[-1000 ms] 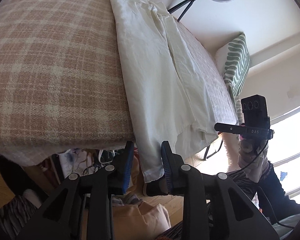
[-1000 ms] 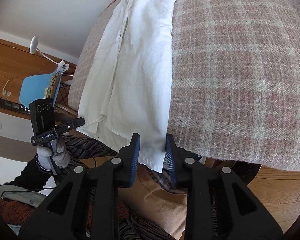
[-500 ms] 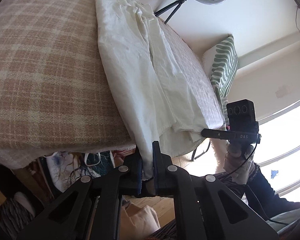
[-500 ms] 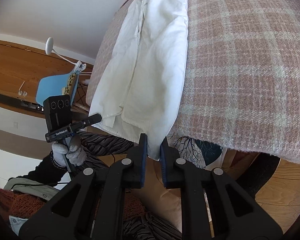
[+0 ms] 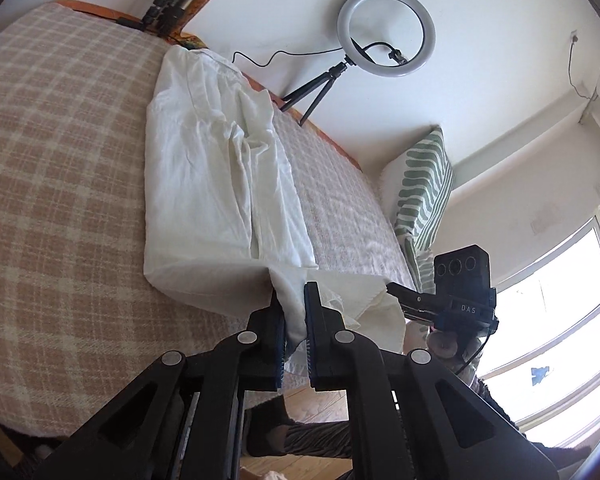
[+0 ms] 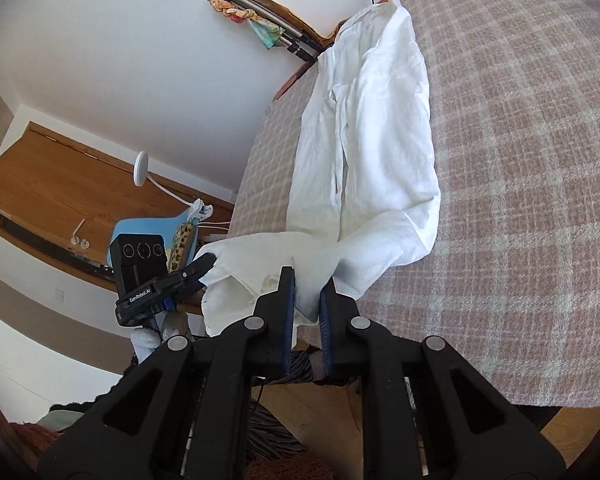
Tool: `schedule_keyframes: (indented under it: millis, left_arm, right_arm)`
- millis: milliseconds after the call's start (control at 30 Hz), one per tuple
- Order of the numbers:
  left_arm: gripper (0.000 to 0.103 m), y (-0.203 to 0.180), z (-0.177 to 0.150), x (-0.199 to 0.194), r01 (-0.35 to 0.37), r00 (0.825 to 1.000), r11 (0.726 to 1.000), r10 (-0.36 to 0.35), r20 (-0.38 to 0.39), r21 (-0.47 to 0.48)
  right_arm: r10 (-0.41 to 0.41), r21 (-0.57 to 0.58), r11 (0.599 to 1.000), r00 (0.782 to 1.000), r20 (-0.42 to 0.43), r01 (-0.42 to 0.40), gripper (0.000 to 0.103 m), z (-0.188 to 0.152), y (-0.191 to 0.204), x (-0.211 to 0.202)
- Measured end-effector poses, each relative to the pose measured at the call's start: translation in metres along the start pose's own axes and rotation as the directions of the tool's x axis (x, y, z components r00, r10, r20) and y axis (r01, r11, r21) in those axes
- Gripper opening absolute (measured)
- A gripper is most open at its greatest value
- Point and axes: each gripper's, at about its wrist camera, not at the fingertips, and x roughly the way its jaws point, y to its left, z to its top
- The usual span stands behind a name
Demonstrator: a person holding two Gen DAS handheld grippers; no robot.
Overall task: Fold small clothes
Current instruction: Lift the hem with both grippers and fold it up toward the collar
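Note:
A long white garment [image 5: 204, 168] lies lengthwise on the plaid bed cover [image 5: 60, 160]. My left gripper [image 5: 294, 304] is shut on one corner of its near hem, and white cloth bunches between the blue pads. In the right wrist view the same garment [image 6: 372, 128] runs up the bed, and my right gripper [image 6: 306, 292] is shut on the other hem corner. Both corners are held up above the bed's near edge, with the hem sagging between them. Each view shows the other gripper at the side: the right gripper [image 5: 392, 290] and the left gripper [image 6: 210, 260].
A ring light on a tripod [image 5: 386, 32] stands at the head wall, with a green striped pillow [image 5: 424, 192] and a window [image 5: 560, 340] to the right. A blue chair [image 6: 140, 232] and a wooden desk [image 6: 60, 184] lie left. Wooden floor [image 6: 340, 412] shows below the bed edge.
Both grippers went from open around the hanging hem to shut on it. They then rose and carried the hem up from below the bed edge to above it.

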Motion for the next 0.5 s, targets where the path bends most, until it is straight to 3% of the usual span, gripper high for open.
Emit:
schedule_keyframes:
  millis: [233,500]
  left_arm:
    - [0.007,0.020,0.045,0.020,-0.054,0.998,0.997,0.056,0.041,-0.052]
    - [0.007,0.046,0.074,0.047,-0.111,0.993,0.989,0.115,0.041,-0.094]
  right_arm:
    - [0.001,0.063,0.998,0.997,0.075,-0.005,0.013,0.049,-0.011,0.029]
    - [-0.066,0.106,0.993,0.995,0.068,0.058,0.013,0.086,-0.034,0.059]
